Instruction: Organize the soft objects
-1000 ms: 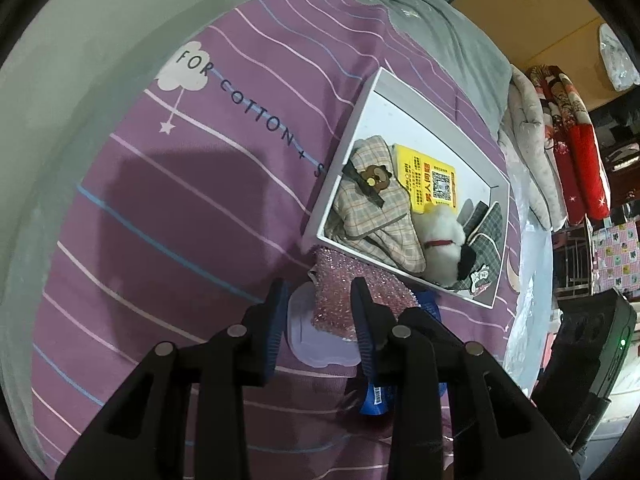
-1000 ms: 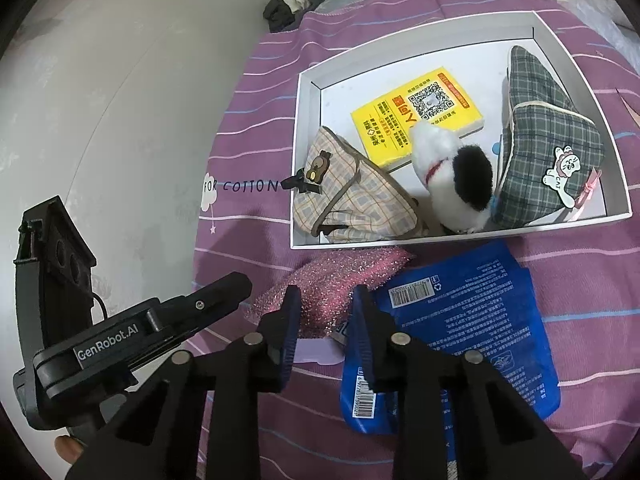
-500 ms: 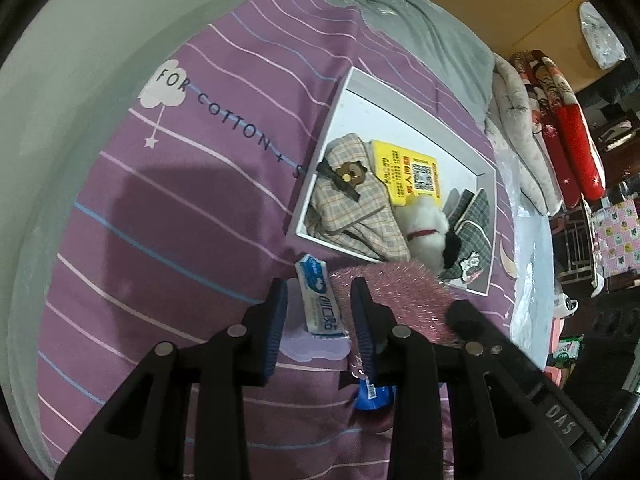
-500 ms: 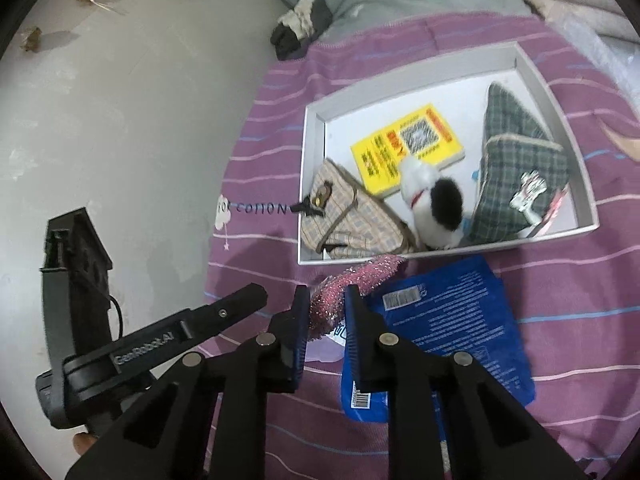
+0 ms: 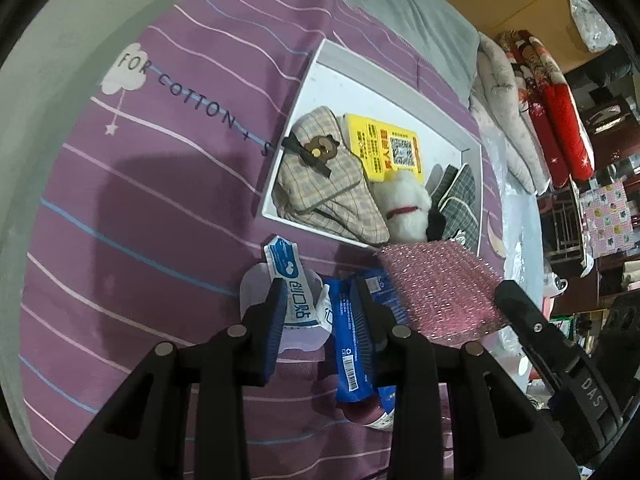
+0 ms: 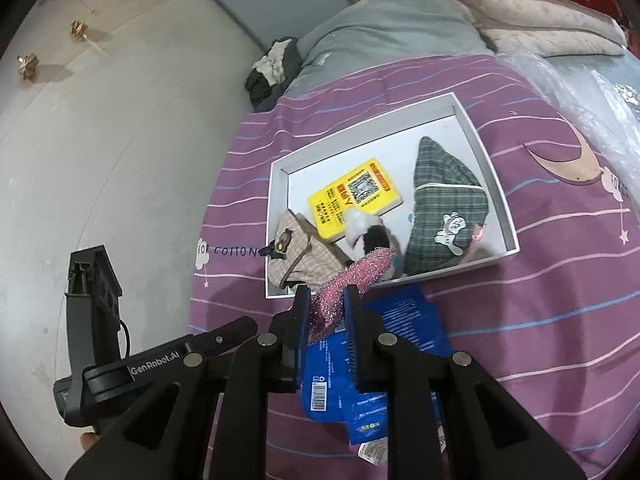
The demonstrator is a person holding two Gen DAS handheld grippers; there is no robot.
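My right gripper (image 6: 325, 320) is shut on a sparkly pink cloth (image 6: 352, 278) and holds it lifted above the purple bedsheet, just in front of the white tray (image 6: 492, 184). The cloth also shows in the left wrist view (image 5: 440, 288). The tray holds a beige plaid pouch (image 5: 328, 184), a yellow card (image 5: 384, 148), a white and black plush toy (image 5: 406, 208) and a green plaid pouch (image 6: 444, 208). My left gripper (image 5: 320, 316) is open low over a white-blue packet (image 5: 298, 292) and a blue packet (image 5: 348, 344) on the sheet.
The bed sits against a grey wall (image 6: 100, 140) on the left. A grey blanket (image 6: 392, 28) and folded quilts (image 5: 532, 96) lie beyond the tray. Clear plastic wrap (image 6: 580, 92) lies to the right. The left gripper's body shows at the right view's lower left (image 6: 96, 320).
My right gripper closed on the pink cloth and lifted it off the sheet toward the tray. This uncovered the white-blue packet. The left gripper stayed open and moved slightly closer.
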